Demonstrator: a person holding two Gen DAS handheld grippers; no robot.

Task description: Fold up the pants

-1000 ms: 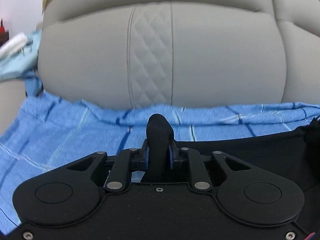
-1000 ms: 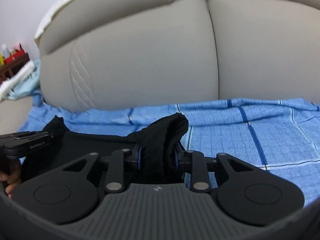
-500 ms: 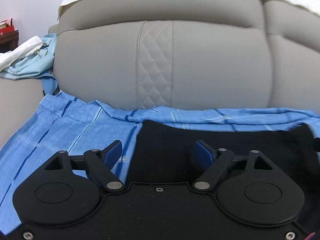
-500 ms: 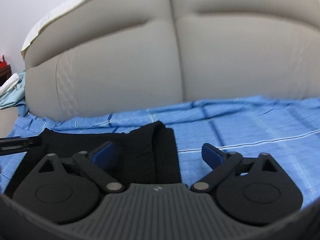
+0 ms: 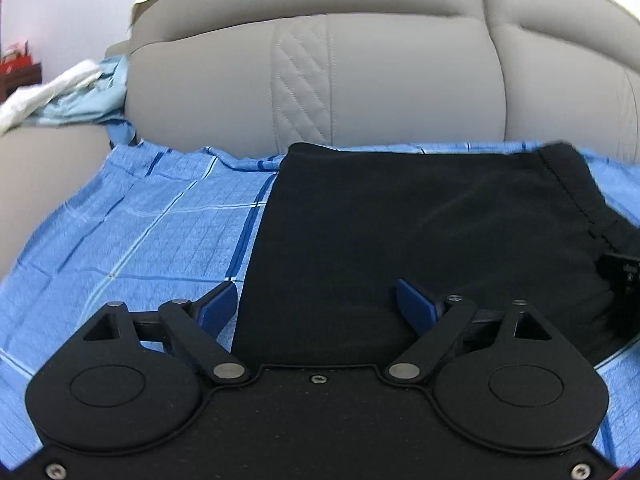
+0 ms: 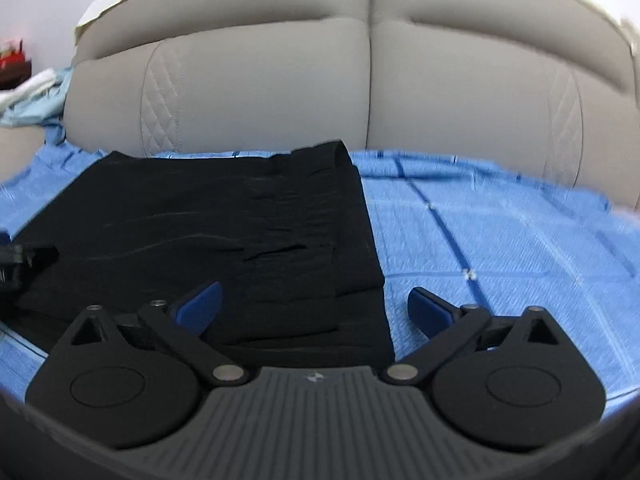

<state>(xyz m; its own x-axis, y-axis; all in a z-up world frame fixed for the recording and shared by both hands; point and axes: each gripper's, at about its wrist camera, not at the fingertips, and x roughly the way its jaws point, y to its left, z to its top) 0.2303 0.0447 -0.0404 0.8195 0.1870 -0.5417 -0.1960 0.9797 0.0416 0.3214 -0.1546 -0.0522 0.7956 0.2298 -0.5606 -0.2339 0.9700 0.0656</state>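
Both hand-held grippers, left (image 5: 316, 300) and right (image 6: 314, 300), are now standing wide open, holding nothing, having released the pants (image 5: 420, 240). Pants are lying folded at frame centre on the blue sheet (image 5: 160, 236); soft, limp cloth, probably best gripped at an edge.

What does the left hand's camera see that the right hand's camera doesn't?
Only the left wrist view shows the stitched hem strip along the far right edge of the folded black pants, and a plain, smooth top layer. Only the right wrist view shows the stacked, wrinkled layers at the pants' near right corner and a second quilted panel on the beige sofa backrest. Both show the open left gripper or open right gripper, the blue checked sheet and the pale blue cloth bundle on the armrest.
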